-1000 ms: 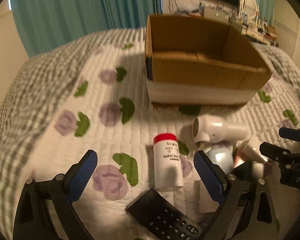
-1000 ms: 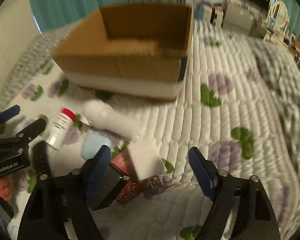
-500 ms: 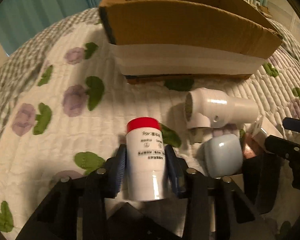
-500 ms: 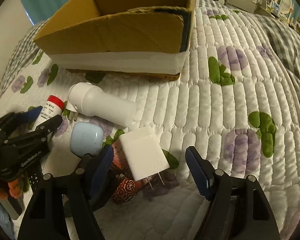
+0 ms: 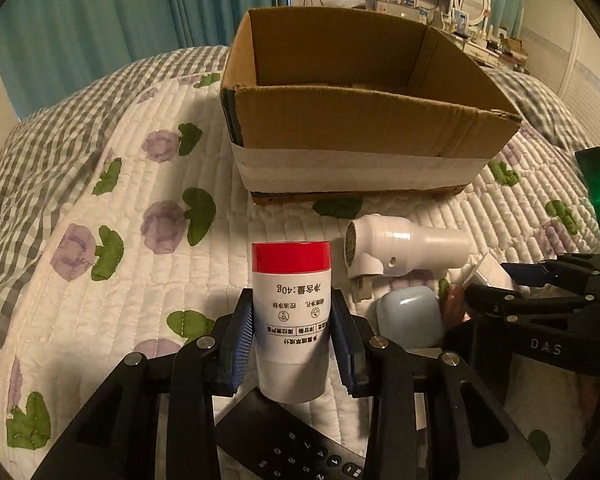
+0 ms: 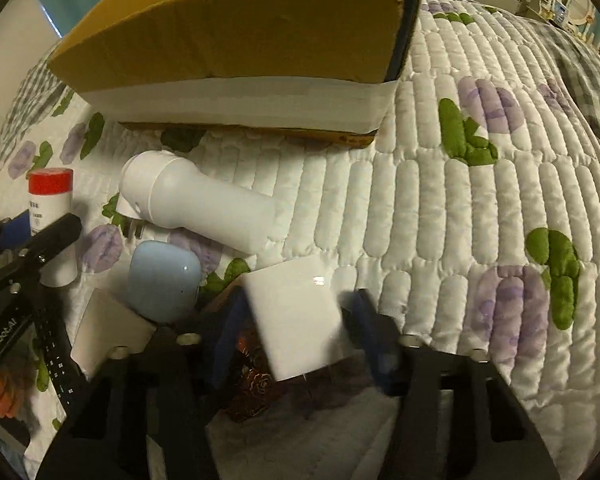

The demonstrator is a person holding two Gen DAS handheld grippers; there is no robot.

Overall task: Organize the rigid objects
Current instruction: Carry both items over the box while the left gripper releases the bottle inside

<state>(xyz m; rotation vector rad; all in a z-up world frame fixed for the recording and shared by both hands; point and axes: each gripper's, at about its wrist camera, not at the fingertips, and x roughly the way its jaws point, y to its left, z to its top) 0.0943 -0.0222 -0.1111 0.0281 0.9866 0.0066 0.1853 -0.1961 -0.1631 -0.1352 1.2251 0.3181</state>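
My left gripper (image 5: 292, 336) is shut on a white bottle with a red cap (image 5: 291, 320) and holds it upright above the quilt; the bottle also shows in the right wrist view (image 6: 50, 216). An open cardboard box (image 5: 360, 120) stands beyond it. My right gripper (image 6: 300, 328) has its blue pads around a white charger block (image 6: 296, 316), closing in on it, with motion blur. A white hair-dryer-like device (image 6: 196, 204), a pale blue case (image 6: 162, 284) and a dark red rose-patterned box (image 6: 256, 384) lie beside the charger.
A black remote with buttons (image 5: 284, 444) lies under my left gripper. The quilted bedspread (image 6: 480, 208) with purple flowers extends to the right. Teal curtains (image 5: 100, 20) hang behind, and a dresser with a mirror (image 5: 472, 4) stands at the far right.
My left gripper closed on the red-capped bottle and lifted it. My right gripper moved forward and narrowed its fingers around the white charger block.
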